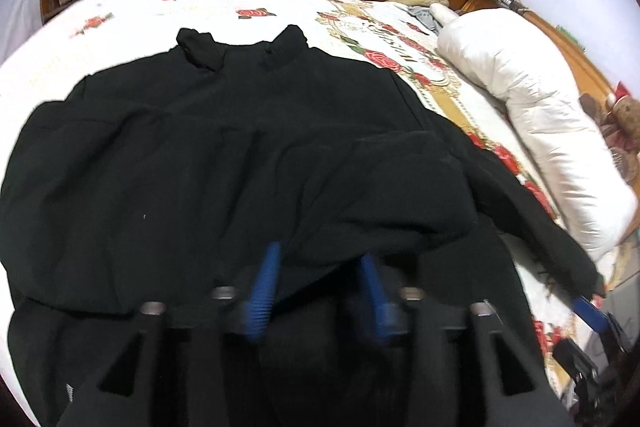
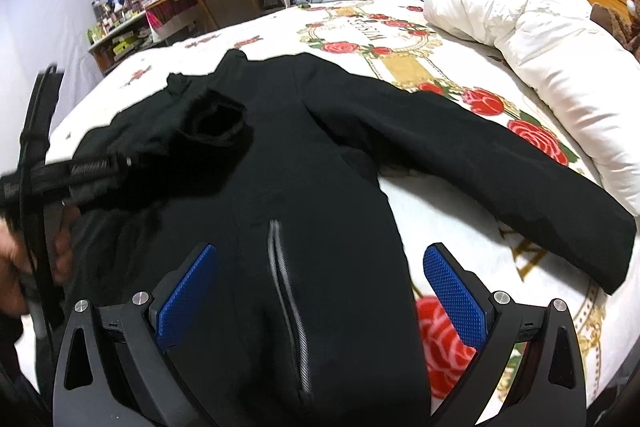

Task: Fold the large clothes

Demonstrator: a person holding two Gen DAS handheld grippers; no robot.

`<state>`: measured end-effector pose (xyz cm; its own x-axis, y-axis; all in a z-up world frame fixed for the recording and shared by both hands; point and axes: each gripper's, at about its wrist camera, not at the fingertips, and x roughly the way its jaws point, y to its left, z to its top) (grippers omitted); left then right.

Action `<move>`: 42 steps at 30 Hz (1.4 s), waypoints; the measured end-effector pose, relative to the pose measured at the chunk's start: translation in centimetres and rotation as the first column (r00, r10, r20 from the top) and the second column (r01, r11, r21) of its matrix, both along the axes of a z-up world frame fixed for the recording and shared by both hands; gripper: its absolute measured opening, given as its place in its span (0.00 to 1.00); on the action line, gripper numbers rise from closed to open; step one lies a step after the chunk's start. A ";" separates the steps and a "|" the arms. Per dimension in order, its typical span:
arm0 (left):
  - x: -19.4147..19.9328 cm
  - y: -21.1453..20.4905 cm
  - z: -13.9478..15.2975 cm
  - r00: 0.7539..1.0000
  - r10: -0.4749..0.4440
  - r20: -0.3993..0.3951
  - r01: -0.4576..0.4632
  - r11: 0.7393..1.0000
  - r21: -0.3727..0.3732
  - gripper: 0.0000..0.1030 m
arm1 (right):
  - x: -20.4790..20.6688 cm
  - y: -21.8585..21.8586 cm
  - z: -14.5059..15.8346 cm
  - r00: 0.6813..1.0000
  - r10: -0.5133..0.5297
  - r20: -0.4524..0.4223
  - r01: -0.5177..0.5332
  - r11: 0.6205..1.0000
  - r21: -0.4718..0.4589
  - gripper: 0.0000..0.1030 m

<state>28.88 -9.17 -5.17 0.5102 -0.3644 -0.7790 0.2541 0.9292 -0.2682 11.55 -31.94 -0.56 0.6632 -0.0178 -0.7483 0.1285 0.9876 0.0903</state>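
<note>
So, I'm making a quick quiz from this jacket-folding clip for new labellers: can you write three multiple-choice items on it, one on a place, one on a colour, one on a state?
1. Where does the black jacket lie?
A. On the flowered bedspread
B. On the wooden desk
C. On the floor

2. What colour are the pads of the right gripper?
A. Red
B. Blue
C. Green

3. How does the jacket's long sleeve lie, on the side towards the white duvet?
A. Rolled into a ball
B. Tucked under the body
C. Stretched out flat across the bed

Answers:
1. A, rose-printed cloth shows all round the jacket.
2. B, both ribbed pads either side of the zip are blue.
3. C, the sleeve runs straight out from the shoulder to its cuff.
</note>
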 end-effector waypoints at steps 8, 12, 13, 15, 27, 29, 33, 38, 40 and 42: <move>-2.1 2.2 2.5 0.998 -0.029 0.058 0.032 0.998 -0.057 0.85 | 3.8 2.3 0.6 0.998 0.062 0.017 -0.063 0.994 0.089 1.00; -1.2 6.6 3.3 0.994 0.058 0.096 -0.056 0.998 -0.024 0.85 | 7.6 3.9 -0.6 0.995 0.101 -0.013 -0.099 0.987 0.128 1.00; -0.8 8.0 3.4 0.991 0.090 0.099 -0.089 0.996 -0.017 0.85 | 8.4 4.1 -0.8 0.994 0.104 -0.023 -0.100 0.987 0.130 1.00; 0.2 11.2 3.2 0.983 0.157 0.096 -0.157 0.988 -0.005 0.85 | 10.8 5.1 -1.6 0.992 0.120 -0.043 -0.113 0.984 0.141 1.00; 5.7 21.1 -0.7 0.930 0.367 0.033 -0.366 0.930 -0.010 0.45 | 18.8 5.9 -5.4 0.977 0.117 -0.178 -0.089 0.983 0.160 0.07; 6.4 20.2 -1.9 0.944 0.329 0.016 -0.329 0.944 -0.004 0.45 | 19.3 4.9 -6.0 0.978 0.088 -0.190 -0.060 0.987 0.149 0.07; 7.3 19.2 -3.9 0.952 0.307 -0.017 -0.306 0.951 0.035 0.45 | 19.5 4.1 -7.0 0.969 0.094 -0.227 -0.055 0.984 0.171 0.09; 7.0 20.4 -0.6 0.946 0.310 0.089 -0.311 0.950 -0.005 0.45 | 17.9 3.6 -2.8 0.991 0.044 -0.128 -0.034 0.996 0.080 0.13; 8.1 20.6 -0.1 0.942 0.313 0.122 -0.317 0.948 0.012 0.45 | 18.5 3.9 -1.5 0.996 0.053 -0.075 -0.047 0.996 0.075 0.13; 9.6 20.9 -0.9 0.938 0.331 0.105 -0.337 0.941 0.041 0.45 | 19.6 4.9 -1.0 0.994 0.091 -0.056 -0.086 0.993 0.078 0.13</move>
